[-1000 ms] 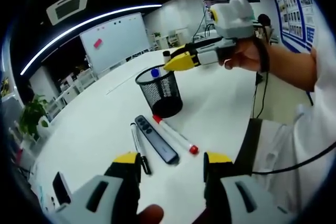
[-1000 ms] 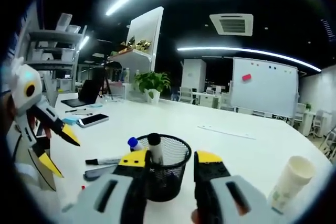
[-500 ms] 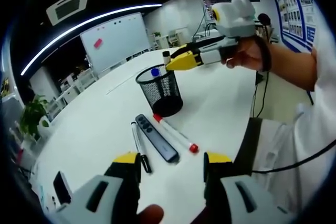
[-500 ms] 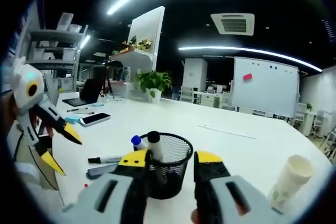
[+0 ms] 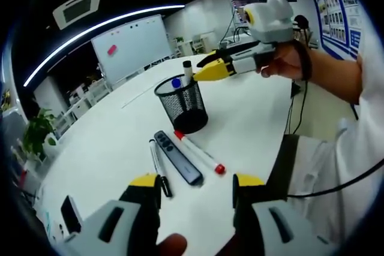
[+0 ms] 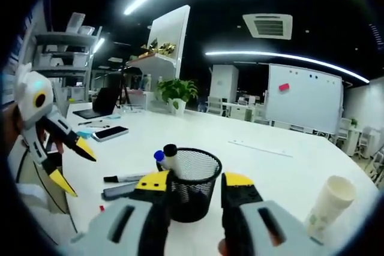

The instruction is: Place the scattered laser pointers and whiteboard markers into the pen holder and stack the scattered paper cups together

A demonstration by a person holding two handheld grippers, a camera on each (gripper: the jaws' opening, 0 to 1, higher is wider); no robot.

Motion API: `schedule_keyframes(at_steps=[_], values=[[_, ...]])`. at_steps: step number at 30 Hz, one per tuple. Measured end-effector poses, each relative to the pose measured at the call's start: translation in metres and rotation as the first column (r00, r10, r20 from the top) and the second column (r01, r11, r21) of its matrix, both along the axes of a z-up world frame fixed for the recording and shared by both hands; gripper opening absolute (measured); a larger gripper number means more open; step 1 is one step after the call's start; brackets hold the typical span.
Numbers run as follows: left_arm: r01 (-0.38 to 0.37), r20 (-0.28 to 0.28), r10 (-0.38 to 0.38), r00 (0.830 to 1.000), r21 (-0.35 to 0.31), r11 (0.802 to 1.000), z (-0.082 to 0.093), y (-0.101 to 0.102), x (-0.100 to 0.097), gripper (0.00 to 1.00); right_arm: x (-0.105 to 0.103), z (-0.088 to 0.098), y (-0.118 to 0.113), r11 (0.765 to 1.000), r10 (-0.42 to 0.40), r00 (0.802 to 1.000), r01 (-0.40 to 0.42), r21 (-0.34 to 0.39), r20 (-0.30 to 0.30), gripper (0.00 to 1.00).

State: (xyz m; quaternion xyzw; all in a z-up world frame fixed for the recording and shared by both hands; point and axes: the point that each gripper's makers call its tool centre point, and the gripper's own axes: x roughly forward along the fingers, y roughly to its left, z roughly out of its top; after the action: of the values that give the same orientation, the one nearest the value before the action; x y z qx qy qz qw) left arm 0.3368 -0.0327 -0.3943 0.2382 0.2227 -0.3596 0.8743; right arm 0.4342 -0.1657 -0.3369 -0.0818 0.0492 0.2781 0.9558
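— Right gripper (image 5: 210,69), how does it stand?

— Held by a hand (image 5: 282,63) just above the mesh pen holder (image 5: 183,105), its yellow jaws close together near the holder's rim. In the right gripper view its own jaws (image 6: 195,185) stand apart with the holder between them, and I see nothing clamped.

— And the left gripper (image 5: 197,185)?

— Jaws wide apart and bare, low over the white table (image 5: 252,124). From the right gripper view it hangs at the left (image 6: 67,163), also spread.

— What lies around?

— On the table between the left gripper and the holder: a thin black pen (image 5: 159,172), a dark laser pointer (image 5: 178,157) just beside it, and a white marker with red ends (image 5: 200,153) on the far side of that, its tip near the holder's base. Nothing stands between them and the left jaws.

— Inside the holder?

— A black-capped marker (image 5: 187,71) and a blue-capped one (image 5: 176,83), upright (both caps clear the rim).

— Anything else?

— A paper cup (image 6: 329,205) stands well apart from the holder. Farther off, a phone (image 6: 110,132), a laptop (image 6: 99,107) and a potted plant (image 6: 177,93); a whiteboard (image 6: 301,103) stands behind.
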Motion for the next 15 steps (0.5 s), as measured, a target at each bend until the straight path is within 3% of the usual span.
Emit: schedule_keyframes(at_steps=[15], values=[[-0.003,0.002,0.003,1.0,0.002,1.0,0.001,0.0002,-0.0015,0.49,-0.0033,-0.0064,0.0005,1.0,0.015,1.0,-0.016,-0.013,-0.024,0.34]])
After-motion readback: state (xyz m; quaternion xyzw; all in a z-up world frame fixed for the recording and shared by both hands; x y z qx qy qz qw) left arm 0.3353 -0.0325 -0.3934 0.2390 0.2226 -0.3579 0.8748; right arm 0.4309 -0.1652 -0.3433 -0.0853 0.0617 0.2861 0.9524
